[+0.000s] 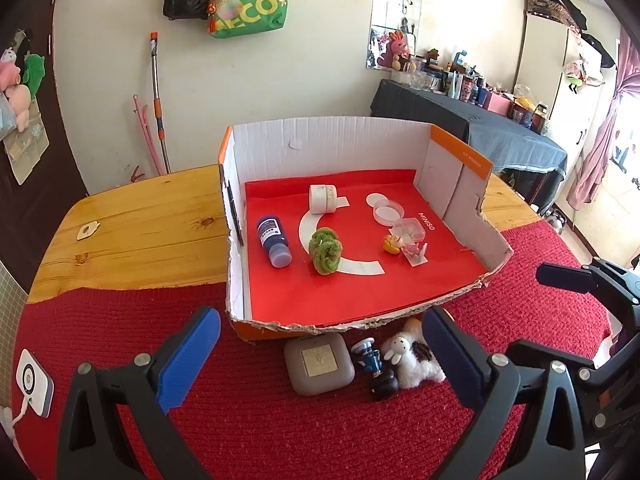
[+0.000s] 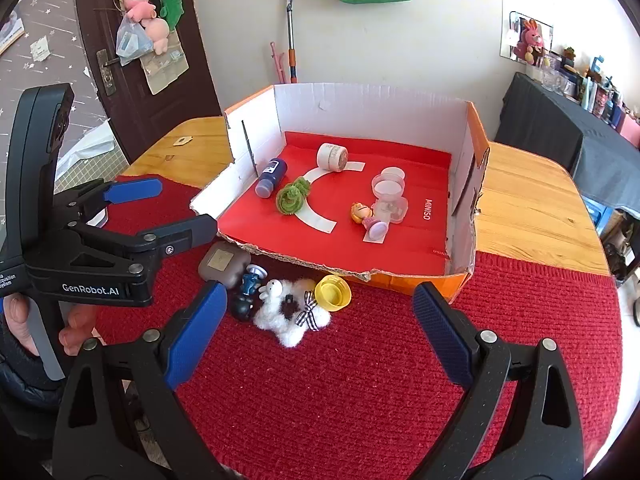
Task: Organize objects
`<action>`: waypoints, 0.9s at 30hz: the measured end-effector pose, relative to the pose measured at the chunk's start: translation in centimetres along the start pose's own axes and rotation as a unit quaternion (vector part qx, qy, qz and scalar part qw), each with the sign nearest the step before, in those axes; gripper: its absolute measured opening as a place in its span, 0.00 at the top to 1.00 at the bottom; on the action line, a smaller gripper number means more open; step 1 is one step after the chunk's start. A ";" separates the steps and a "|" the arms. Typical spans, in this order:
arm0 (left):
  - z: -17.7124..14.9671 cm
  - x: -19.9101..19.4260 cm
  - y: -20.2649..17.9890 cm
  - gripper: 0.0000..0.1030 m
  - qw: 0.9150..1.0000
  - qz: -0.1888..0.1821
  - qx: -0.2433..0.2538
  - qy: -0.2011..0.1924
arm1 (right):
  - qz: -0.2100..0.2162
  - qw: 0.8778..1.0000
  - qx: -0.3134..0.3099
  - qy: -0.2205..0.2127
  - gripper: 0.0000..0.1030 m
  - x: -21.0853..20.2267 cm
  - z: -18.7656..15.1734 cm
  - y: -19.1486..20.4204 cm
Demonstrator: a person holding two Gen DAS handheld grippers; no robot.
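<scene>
The cardboard box [image 2: 376, 92] stood open on top, its near wall torn down low, so a gripper could enter over that ragged edge. Its back and side walls rose high and closed off those sides. Inside, the near strip of red liner [image 1: 340, 300] lay bare; farther in, a blue bottle [image 1: 273, 239], a green fuzzy lump [image 1: 326, 250], a tape roll [image 1: 322, 199] and small figurines [image 1: 404, 246] stood apart with gaps between. Just before the torn edge, a brown case [image 2: 224, 263], a white plush [image 2: 290, 314] and a yellow cap [image 2: 333, 293] crowded the red mat [image 2: 360, 380]. The mat nearer the cameras lay open.
</scene>
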State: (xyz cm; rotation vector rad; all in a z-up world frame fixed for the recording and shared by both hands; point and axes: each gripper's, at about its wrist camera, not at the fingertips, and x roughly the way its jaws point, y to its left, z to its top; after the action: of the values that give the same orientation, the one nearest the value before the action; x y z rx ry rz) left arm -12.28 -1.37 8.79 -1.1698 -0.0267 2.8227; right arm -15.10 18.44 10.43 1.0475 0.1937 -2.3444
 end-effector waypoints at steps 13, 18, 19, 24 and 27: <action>-2.3 0.6 0.0 0.00 1.000 -0.005 -0.009 0.019 | 0.003 1.000 0.008 0.012 0.07 0.3 -2.0 0.6; -3.2 1.2 -0.1 0.02 1.000 -0.004 -0.007 0.026 | 0.008 1.000 0.011 0.021 0.08 0.9 -2.7 0.7; -3.3 1.3 -0.1 0.05 1.000 -0.003 -0.006 0.027 | 0.008 1.000 0.011 0.022 0.11 1.0 -2.8 0.7; -3.6 2.2 0.3 0.20 0.999 -0.004 -0.013 0.038 | 0.013 0.999 0.019 0.031 0.39 1.7 -3.2 0.5; -3.8 2.9 0.7 0.26 0.999 -0.004 -0.019 0.047 | 0.015 0.999 0.025 0.034 0.45 2.2 -3.3 0.2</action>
State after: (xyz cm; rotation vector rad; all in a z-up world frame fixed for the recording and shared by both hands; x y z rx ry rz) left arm -11.64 -1.89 4.00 -1.3063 -0.0798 2.7676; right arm -14.04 18.48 6.60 1.1463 0.1446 -2.2987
